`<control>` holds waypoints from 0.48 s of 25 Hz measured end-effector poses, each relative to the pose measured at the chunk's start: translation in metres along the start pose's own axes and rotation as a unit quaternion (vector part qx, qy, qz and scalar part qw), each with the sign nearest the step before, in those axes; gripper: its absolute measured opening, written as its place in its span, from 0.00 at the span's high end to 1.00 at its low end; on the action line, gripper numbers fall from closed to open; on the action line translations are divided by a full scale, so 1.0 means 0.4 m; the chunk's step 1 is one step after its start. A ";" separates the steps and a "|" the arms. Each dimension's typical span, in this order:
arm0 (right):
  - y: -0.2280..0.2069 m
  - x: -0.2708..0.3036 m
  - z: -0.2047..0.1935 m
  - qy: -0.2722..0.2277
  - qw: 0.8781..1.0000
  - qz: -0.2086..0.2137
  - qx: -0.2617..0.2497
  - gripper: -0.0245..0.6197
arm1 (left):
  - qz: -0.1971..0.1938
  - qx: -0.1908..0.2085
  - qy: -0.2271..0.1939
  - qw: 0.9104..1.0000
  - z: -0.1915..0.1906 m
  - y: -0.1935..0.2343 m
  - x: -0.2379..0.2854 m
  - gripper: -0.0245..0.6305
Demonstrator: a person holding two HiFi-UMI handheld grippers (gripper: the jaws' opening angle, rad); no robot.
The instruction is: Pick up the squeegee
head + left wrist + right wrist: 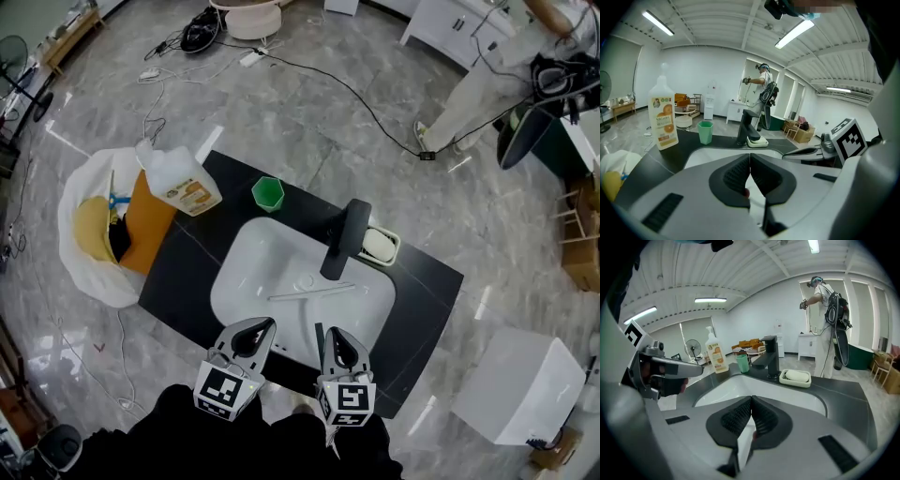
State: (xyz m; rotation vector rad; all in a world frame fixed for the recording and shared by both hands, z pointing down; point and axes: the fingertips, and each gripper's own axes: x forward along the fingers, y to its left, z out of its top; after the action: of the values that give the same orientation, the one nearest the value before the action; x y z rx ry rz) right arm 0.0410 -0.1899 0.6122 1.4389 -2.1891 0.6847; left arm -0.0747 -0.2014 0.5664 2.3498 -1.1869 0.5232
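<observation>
The squeegee, a thin pale bar, lies flat in the white sink basin, just in front of the black faucet. The basin is set into a black countertop. My left gripper hovers over the basin's near rim with its jaws closed and nothing between them. My right gripper is beside it, also shut and empty. In the left gripper view, the left gripper shows closed pads. In the right gripper view, the right gripper points over the basin. Neither gripper view shows the squeegee.
On the counter stand a green cup, an orange-labelled bottle and a soap dish. A white bag of rubbish sits at the counter's left end. A white box is at the lower right. A person in white stands beyond, with cables on the floor.
</observation>
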 end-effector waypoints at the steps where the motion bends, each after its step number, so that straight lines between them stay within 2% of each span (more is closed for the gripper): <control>1: -0.003 0.011 -0.013 0.005 1.000 -0.002 0.002 0.94 | -0.002 -0.002 0.006 1.000 -0.014 0.007 0.010 0.93; 12: -0.028 0.094 -0.126 0.055 0.998 -0.017 0.037 0.94 | -0.022 -0.028 0.051 0.998 -0.133 0.058 0.092 0.93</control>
State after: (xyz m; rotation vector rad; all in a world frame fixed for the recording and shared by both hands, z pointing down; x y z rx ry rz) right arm 0.0417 -0.1894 0.6761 1.4350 -2.0707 0.8220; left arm -0.0799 -0.2080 0.6348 2.2677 -1.0876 0.5813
